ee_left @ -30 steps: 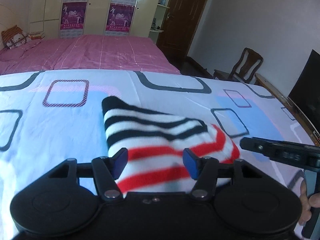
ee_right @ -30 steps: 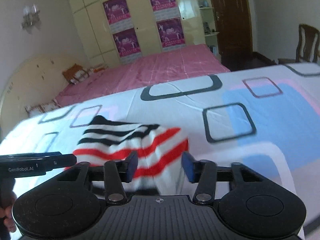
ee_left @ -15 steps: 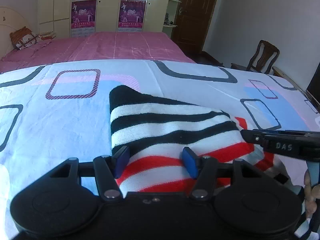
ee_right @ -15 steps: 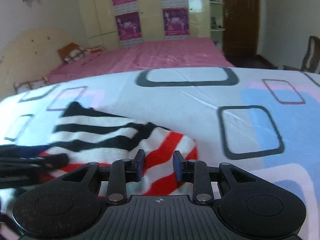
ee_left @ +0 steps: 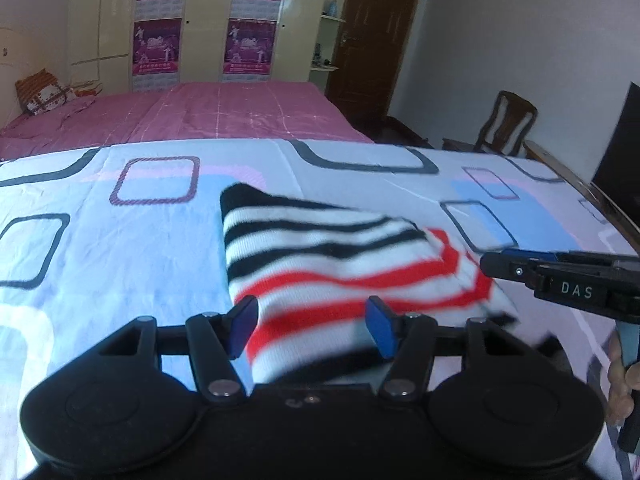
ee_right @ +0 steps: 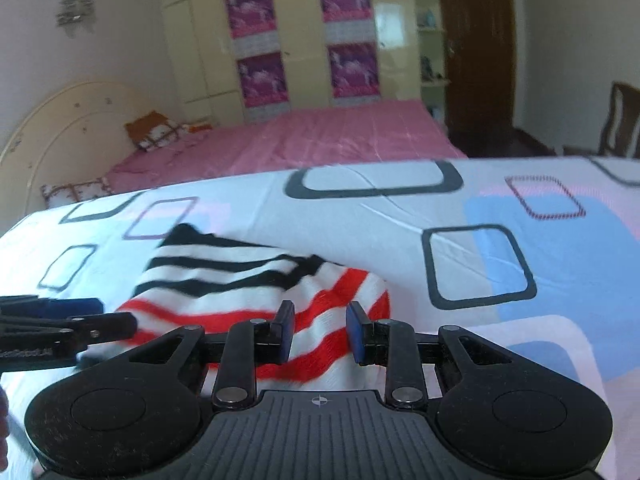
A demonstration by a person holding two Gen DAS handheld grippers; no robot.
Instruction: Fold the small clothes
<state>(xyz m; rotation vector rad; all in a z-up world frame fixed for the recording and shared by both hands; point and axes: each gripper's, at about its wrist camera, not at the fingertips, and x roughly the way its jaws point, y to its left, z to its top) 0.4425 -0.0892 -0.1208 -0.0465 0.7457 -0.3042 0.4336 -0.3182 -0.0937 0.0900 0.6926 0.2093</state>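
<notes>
A small knit garment (ee_left: 340, 264) with black, white and red stripes lies folded on the patterned sheet (ee_left: 120, 248). It also shows in the right wrist view (ee_right: 256, 292). My left gripper (ee_left: 312, 326) is open, its blue pads on either side of the garment's near red-striped edge. My right gripper (ee_right: 320, 332) is open with a narrower gap, over the garment's right red-striped end. The right gripper shows side-on at the right of the left wrist view (ee_left: 560, 276). The left gripper shows at the left of the right wrist view (ee_right: 60, 328).
The sheet (ee_right: 500, 240) is white with blue and pink patches and dark squares. Beyond it is a pink bed (ee_left: 200, 116) with a cushion (ee_left: 44, 94). A wooden chair (ee_left: 508, 124) and a dark screen (ee_left: 616, 152) stand to the right. Wardrobes (ee_right: 300, 40) line the back wall.
The right gripper narrowed half a second ago and has opened wider again. Both grippers have shifted slightly over the garment, which stays in place.
</notes>
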